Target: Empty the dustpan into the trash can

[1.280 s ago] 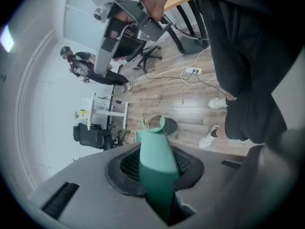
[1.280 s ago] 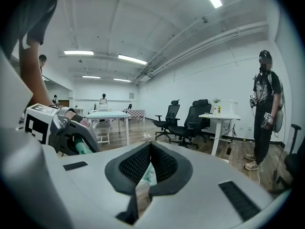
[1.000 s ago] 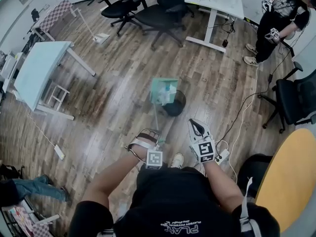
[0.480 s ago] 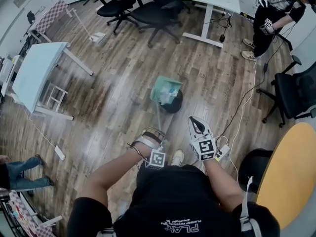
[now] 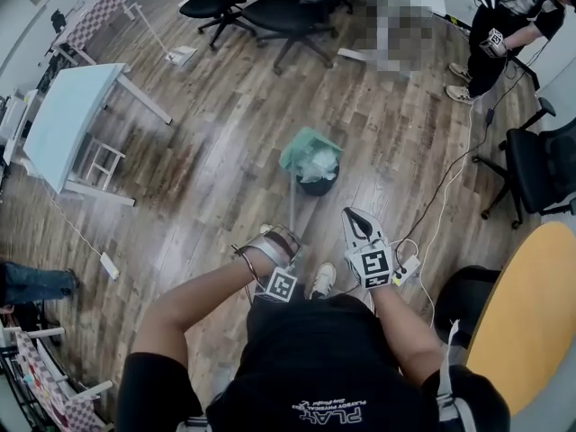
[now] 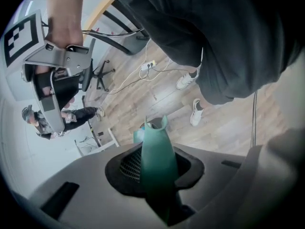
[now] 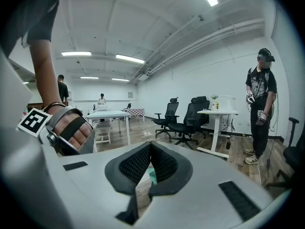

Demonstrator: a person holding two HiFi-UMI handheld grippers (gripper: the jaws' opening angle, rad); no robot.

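Observation:
A green long-handled dustpan (image 5: 309, 151) hangs tilted over the black trash can (image 5: 318, 184) on the wood floor, with pale scraps in its scoop. Its thin handle (image 5: 292, 214) runs back to my left gripper (image 5: 279, 239), which is shut on it. In the left gripper view the green handle (image 6: 159, 171) sits clamped between the pads of the left gripper (image 6: 159, 161), and the scoop (image 6: 143, 130) shows far off beyond it. My right gripper (image 5: 354, 216) is held beside it, shut with nothing in it. In the right gripper view the right gripper (image 7: 150, 149) has its pads meeting.
A white table (image 5: 67, 124) stands at the left and black office chairs (image 5: 288, 7) at the back. Another person (image 5: 499, 25) stands at the top right. A cable and power strip (image 5: 407, 268) lie near my feet. A yellow round table (image 5: 531, 322) is at the right.
The left hand has rolled and the dustpan has tipped over the trash can. The right gripper has stayed where it was.

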